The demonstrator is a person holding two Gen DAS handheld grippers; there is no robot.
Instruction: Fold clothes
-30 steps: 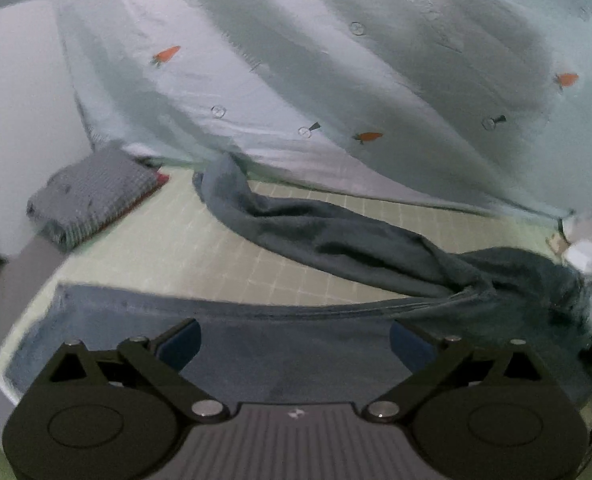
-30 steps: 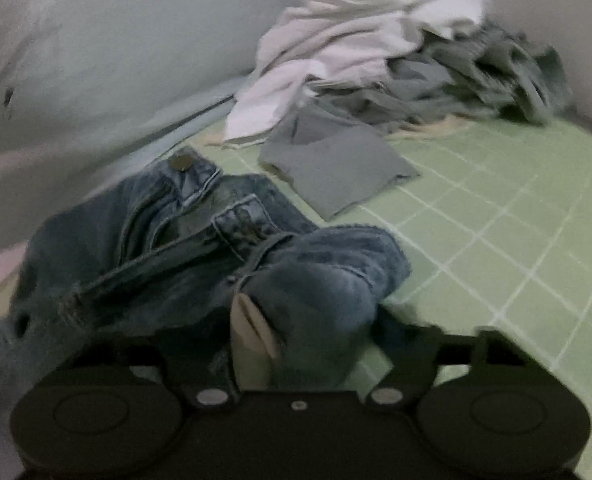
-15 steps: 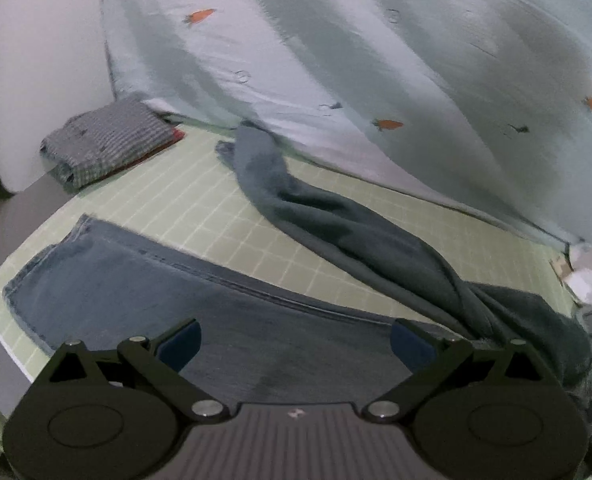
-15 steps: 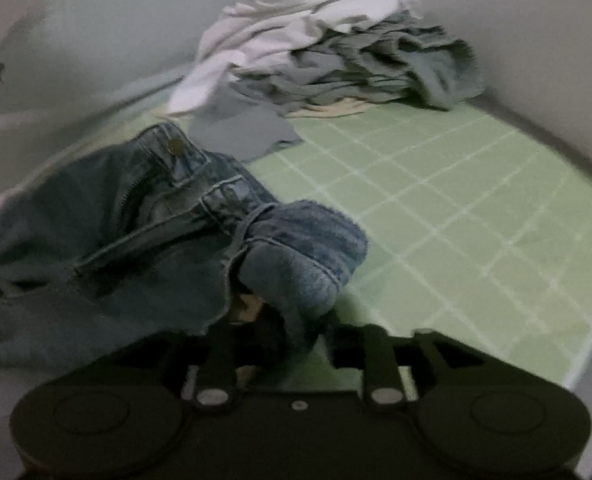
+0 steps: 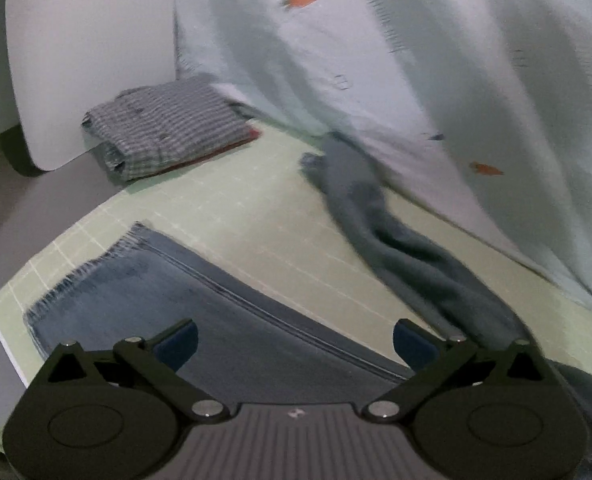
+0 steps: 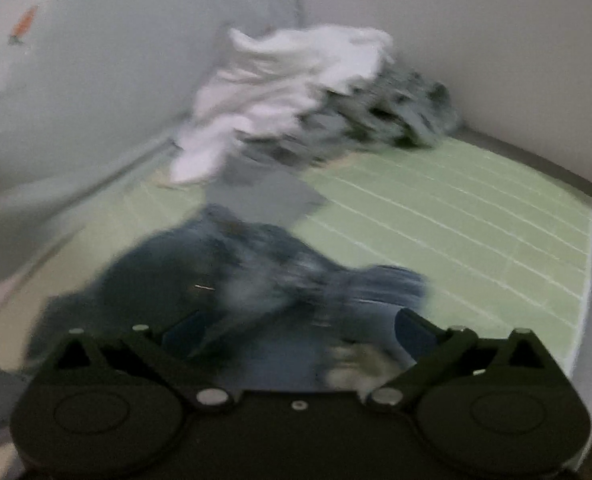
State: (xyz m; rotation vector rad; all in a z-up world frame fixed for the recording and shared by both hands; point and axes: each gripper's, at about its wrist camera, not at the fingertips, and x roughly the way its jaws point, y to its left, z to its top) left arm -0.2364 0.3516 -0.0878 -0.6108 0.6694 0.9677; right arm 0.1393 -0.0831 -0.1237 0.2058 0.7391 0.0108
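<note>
Jeans [image 5: 184, 300] lying across the lower half of the left wrist frame, one leg flat on the green gridded mat [image 5: 256, 216], frayed hem toward lower left. Left gripper [image 5: 296, 340] hovering over that leg, fingers spread wide, gripping nothing. Only here: folded checked shirt [image 5: 168, 128] at upper left, dark grey garment [image 5: 395, 240] trailing to centre right, carrot-print sheet [image 5: 415, 60] hanging behind. Only in the blurred right wrist frame: bunched waist end of the jeans [image 6: 256, 276] at centre, clothes pile [image 6: 315, 100] in the upper middle. Right gripper [image 6: 299, 336] fingers spread apart over the denim.
</note>
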